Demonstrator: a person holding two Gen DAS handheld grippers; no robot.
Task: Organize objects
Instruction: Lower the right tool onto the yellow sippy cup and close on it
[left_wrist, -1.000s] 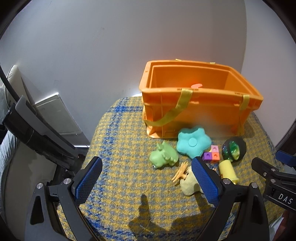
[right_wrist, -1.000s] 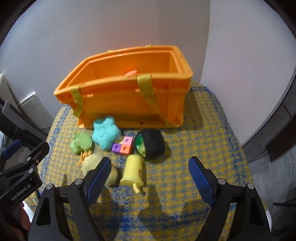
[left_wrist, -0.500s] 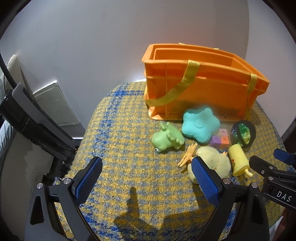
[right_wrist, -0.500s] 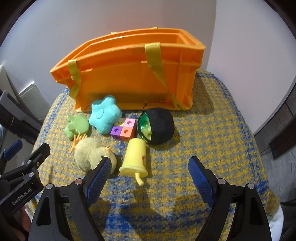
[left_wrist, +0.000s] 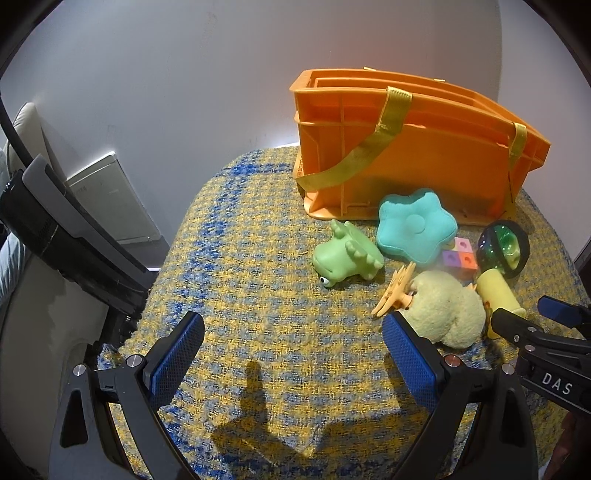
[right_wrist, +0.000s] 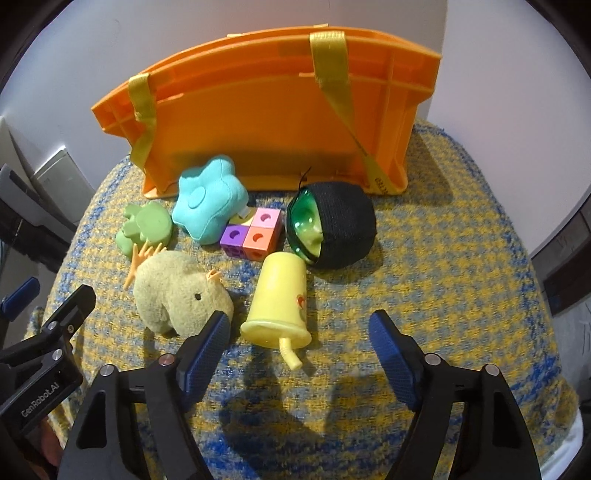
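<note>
Left tongs (left_wrist: 291, 354): jaws spread wide over bare yellow-and-blue woven tabletop (left_wrist: 258, 295), holding nothing; the pale yellow plush chick (left_wrist: 447, 306) lies just beyond its right pad. Right tongs (right_wrist: 299, 350): jaws, having just been closing, stand about half open and empty. The yellow plastic sippy cup (right_wrist: 282, 295) lies on its side directly ahead between these jaws, long axis running away from the tongs, lid and spout nearest. The right tongs is judged nearer. Behind stands the orange plastic crate with yellow straps (right_wrist: 273, 110).
</note>
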